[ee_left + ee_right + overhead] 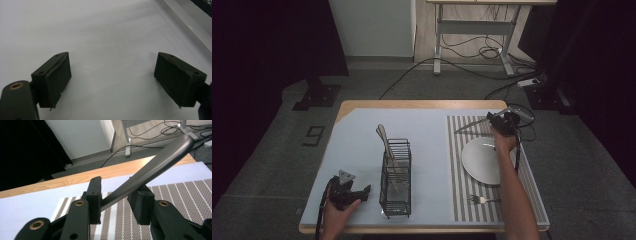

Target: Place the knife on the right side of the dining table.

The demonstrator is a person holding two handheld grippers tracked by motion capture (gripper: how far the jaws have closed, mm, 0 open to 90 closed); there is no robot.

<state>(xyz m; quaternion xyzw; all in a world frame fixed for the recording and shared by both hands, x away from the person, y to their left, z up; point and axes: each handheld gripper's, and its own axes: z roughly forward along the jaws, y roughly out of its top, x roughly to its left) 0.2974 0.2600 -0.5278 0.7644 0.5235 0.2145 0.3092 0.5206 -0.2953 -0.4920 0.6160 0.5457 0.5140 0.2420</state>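
Observation:
My right gripper [501, 121] is at the far end of the striped placemat [460, 175], just beyond the white plate [482, 160]. A metal knife [472, 125] lies slantwise between its jaws and reaches left, low over the mat. In the right gripper view the knife [150, 170] leans on the left pad [95, 200] and crosses the top of the right one; a gap shows between the pads, so the right gripper [117, 187] is open. My left gripper [362, 191] rests near the table's front left, and in its own view the left gripper [112, 75] is open and empty.
A black wire caddy [396, 175] stands mid-table with cutlery [384, 137] sticking out of it. A fork [482, 200] lies on the placemat in front of the plate. A pale blue cover [427, 130] spreads over the wooden table. Cables and a desk frame are on the floor beyond.

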